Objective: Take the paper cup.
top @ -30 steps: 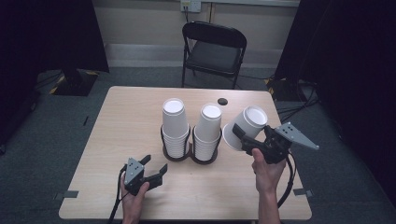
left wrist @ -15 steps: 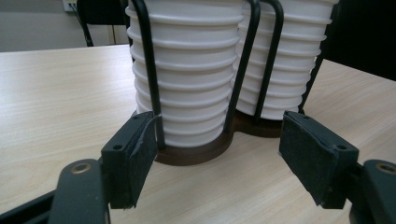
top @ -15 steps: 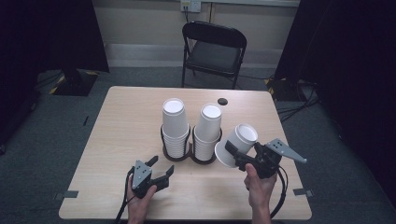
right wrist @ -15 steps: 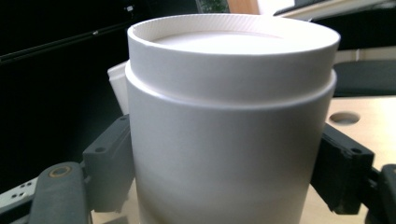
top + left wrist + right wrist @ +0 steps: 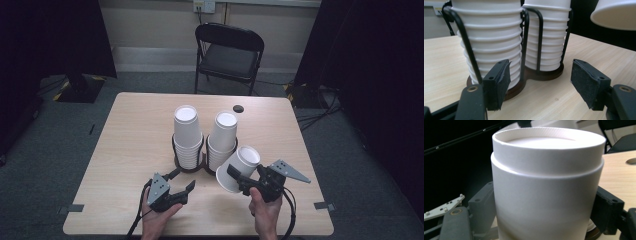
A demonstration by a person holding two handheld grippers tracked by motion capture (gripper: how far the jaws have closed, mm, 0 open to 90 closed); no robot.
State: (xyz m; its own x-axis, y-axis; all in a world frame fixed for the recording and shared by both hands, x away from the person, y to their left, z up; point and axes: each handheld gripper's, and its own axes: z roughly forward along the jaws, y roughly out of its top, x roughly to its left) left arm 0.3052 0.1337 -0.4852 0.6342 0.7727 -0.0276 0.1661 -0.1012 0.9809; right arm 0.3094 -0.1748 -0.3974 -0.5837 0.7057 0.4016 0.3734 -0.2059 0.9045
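left tongs (image 5: 181,181) sit low at about 7 o'clock on the desk (image 5: 125,150), jaws apart with nothing between them and just been closing a bit. right tongs (image 5: 239,180) at 5 o'clock are clamped on a white paper cup (image 5: 239,167), tilted, bottom up. past them, the wire cup rack (image 5: 192,162) holds two stacks mid-desk.

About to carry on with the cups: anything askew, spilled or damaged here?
Nothing spilled or damaged. The one white paper cup clamped in the right gripper is tilted, base up, off the table. Both stacks of white cups stand upright in the black wire holder.
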